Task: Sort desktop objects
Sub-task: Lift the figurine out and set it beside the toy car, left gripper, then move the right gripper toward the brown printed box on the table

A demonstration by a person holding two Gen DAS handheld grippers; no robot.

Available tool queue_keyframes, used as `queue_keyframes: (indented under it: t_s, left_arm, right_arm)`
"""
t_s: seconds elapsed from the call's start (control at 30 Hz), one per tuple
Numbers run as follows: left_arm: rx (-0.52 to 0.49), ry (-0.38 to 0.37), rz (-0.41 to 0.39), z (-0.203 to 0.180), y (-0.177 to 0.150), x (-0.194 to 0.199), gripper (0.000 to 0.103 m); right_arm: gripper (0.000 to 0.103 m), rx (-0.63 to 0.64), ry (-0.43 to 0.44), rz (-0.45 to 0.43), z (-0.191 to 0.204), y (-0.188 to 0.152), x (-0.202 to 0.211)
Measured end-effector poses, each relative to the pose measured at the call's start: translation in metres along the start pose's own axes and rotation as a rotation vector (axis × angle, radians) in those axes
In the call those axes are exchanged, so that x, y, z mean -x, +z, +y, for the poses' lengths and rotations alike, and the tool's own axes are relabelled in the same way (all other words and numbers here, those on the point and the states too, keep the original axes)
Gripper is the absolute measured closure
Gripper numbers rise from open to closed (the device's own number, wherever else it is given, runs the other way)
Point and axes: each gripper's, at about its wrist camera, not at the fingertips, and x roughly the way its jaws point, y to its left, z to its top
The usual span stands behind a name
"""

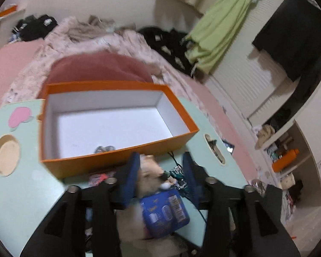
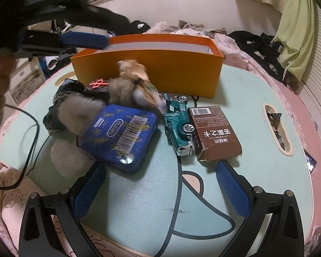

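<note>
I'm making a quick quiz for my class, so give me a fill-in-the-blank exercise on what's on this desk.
1. The open cardboard box is coloured ____.
2. The teal toy car lies between the blue tin and the ____ carton.
3. The right claw holds ____.

Missing words: orange; brown; nothing

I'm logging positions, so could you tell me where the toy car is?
In the right wrist view the green toy car lies centre-table, between the blue tin and the brown carton.
</note>
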Motion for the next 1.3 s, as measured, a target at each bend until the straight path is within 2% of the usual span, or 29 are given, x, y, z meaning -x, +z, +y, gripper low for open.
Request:
queue_keyframes:
  t_s: [0.07, 0.1, 0.13, 0.2, 0.27, 0.4, 0.47, 0.5, 0.53, 0.57, 0.9, 1.3]
  left_arm:
    - [-0.011, 0.031, -0.039, 0.001, -0.012, 0.020, 0.049]
    - [-0.022, 0.056, -0.051, 0.002, -0.017, 0.028, 0.042]
    - [-0.040, 0.105, -0.064, 0.003, -0.026, 0.039, 0.032]
    - [-0.064, 0.203, -0.075, 0.007, -0.042, 0.053, 0.022]
    - [-0.078, 0.292, -0.048, 0.016, -0.064, 0.059, 0.022]
    - [-0.042, 0.292, 0.084, 0.032, -0.098, 0.042, 0.022]
    - [-0.051, 0.330, 0.129, 0.035, -0.110, 0.025, 0.022]
    - [-0.088, 0.381, 0.109, 0.034, -0.113, 0.019, 0.017]
    - [-0.124, 0.442, 0.109, 0.031, -0.117, 0.013, 0.006]
    - [-0.136, 0.459, 0.097, 0.030, -0.119, 0.007, 0.000]
    - [-0.146, 0.435, 0.088, 0.021, -0.139, -0.014, 0.000]
    - [-0.148, 0.434, 0.090, 0.022, -0.138, -0.013, 0.000]
  right_arm:
    - [0.000, 0.001, 0.001, -0.001, 0.000, 0.001, -0.001]
    - [0.000, 0.001, 0.000, 0.000, 0.000, 0.000, 0.000]
    - [0.000, 0.001, 0.000, 0.000, 0.000, 0.000, 0.000]
    - [0.000, 0.001, 0.000, -0.001, 0.000, 0.000, -0.001]
    - [0.000, 0.001, 0.000, -0.001, 0.000, 0.000, 0.000]
    - [0.000, 0.002, 0.000, -0.001, 0.000, 0.000, -0.001]
    - [0.000, 0.003, 0.001, -0.001, 0.000, 0.000, -0.001]
    - [0.000, 0.003, 0.001, 0.000, 0.000, 0.000, -0.001]
    - [0.000, 0.006, -0.001, -0.002, 0.000, -0.001, 0.000]
    - [0.000, 0.005, -0.001, 0.000, 0.000, 0.000, -0.001]
    - [0.000, 0.006, 0.000, 0.001, -0.003, 0.000, -0.001]
    - [0.000, 0.008, 0.002, 0.001, -0.003, -0.001, -0.001]
